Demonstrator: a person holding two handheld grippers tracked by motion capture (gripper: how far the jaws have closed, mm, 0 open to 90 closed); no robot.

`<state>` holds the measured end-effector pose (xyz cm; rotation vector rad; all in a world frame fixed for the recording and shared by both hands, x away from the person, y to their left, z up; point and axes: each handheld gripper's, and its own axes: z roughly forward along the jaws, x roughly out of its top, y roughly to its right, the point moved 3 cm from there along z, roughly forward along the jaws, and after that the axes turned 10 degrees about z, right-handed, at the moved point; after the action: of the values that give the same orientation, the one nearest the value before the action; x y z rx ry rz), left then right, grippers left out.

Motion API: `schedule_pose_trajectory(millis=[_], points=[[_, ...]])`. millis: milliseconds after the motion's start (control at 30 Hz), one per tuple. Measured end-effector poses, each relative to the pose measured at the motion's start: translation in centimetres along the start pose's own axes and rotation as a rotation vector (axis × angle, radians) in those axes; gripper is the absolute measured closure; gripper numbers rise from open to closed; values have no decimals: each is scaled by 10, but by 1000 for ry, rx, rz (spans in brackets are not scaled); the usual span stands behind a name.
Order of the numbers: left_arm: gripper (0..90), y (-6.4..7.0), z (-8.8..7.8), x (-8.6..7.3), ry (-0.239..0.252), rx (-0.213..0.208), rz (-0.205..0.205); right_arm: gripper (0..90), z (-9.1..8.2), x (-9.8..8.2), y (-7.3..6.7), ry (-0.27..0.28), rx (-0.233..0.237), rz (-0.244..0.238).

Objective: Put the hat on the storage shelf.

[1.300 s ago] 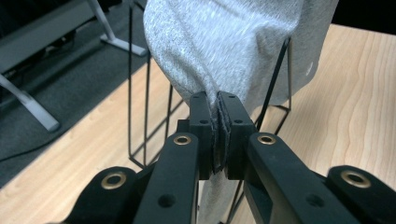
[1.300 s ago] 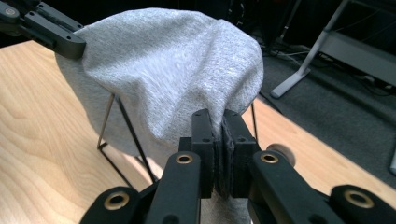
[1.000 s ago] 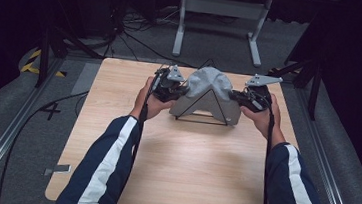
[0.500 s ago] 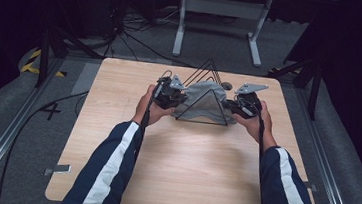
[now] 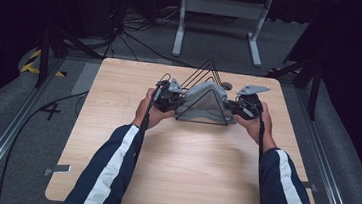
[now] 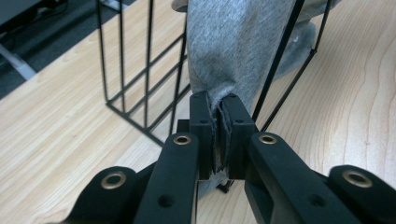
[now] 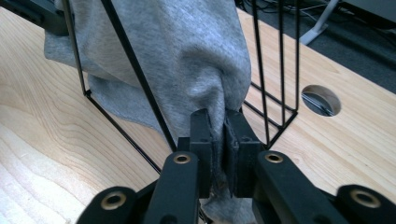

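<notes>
Both grippers pinch the grey cloth (image 5: pixel 204 100) (draped over a wire rack (image 5: pixel 203 96)): left gripper (image 6: pixel 218 127) clamps one edge, right gripper (image 7: pixel 219 140) the opposite, rack between them

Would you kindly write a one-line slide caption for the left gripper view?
Left gripper shut on a fold of grey cloth hanging among the bars of a black wire rack on the wooden table.
</notes>
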<state>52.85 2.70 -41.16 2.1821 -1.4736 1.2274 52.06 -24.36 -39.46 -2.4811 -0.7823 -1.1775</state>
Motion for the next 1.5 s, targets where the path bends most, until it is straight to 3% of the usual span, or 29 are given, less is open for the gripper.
schedule_pose_trajectory(millis=[400, 733, 1100, 1233, 1500], points=[[806, -4, -47, -11, -8, 46, 27, 809, -31, 5, -2, 28, -7, -16], [798, 1, -87, -27, -37, 31, 74, 803, -54, -2, -8, 29, -10, -54], [758, 12, -108, -55, -95, 3, 107, 773, -75, -25, -11, 11, -13, -79], [721, 18, -109, -70, -145, -22, 127, 736, -81, -37, -11, -5, -1, -77], [619, 28, -115, -96, -178, -26, 102, 646, -84, -62, -11, -42, -13, -84]])
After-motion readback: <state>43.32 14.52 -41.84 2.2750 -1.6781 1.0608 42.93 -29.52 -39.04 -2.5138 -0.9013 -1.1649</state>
